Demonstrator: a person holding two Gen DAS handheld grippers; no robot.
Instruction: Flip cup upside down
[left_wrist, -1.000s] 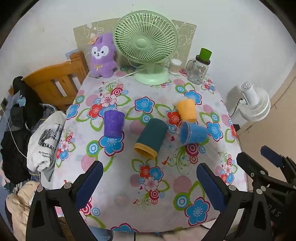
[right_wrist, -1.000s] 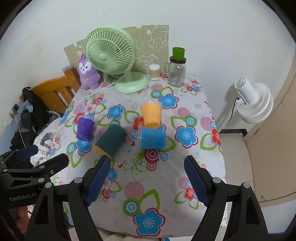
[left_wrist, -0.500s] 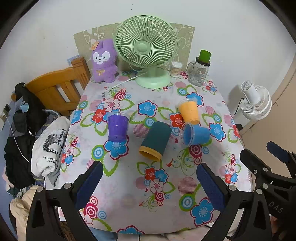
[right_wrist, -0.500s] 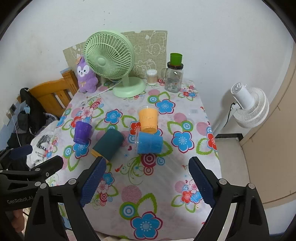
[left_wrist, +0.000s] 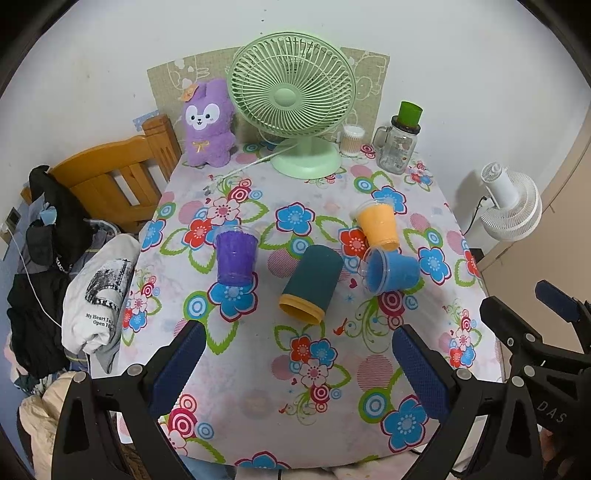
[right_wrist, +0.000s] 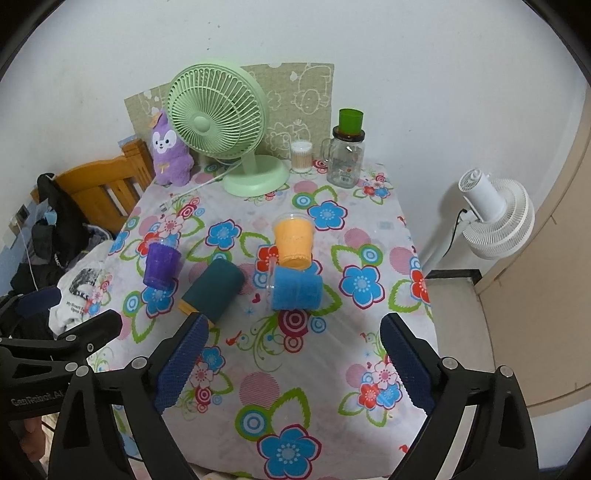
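Several cups sit mid-table on the floral cloth (left_wrist: 258, 398). A purple cup (left_wrist: 236, 256) (right_wrist: 161, 265) and an orange cup (left_wrist: 377, 226) (right_wrist: 294, 242) stand upright. A dark teal cup with a yellow rim (left_wrist: 313, 283) (right_wrist: 214, 288) and a blue cup (left_wrist: 391, 270) (right_wrist: 295, 288) lie on their sides. My left gripper (left_wrist: 295, 373) is open and empty above the near table edge, short of the teal cup. My right gripper (right_wrist: 291, 369) is open and empty, in front of the blue cup.
A green desk fan (left_wrist: 295, 107), a purple plush (left_wrist: 208, 123), a cotton-swab jar (left_wrist: 351, 138) and a glass jar with a green lid (left_wrist: 399, 147) stand at the back. A wooden chair (left_wrist: 110, 177) with clothes is left; a white floor fan (left_wrist: 511, 206) is right.
Both grippers have pulled back and up from the table, so the cups look smaller and farther. The cups have not moved. Both grippers stay open.
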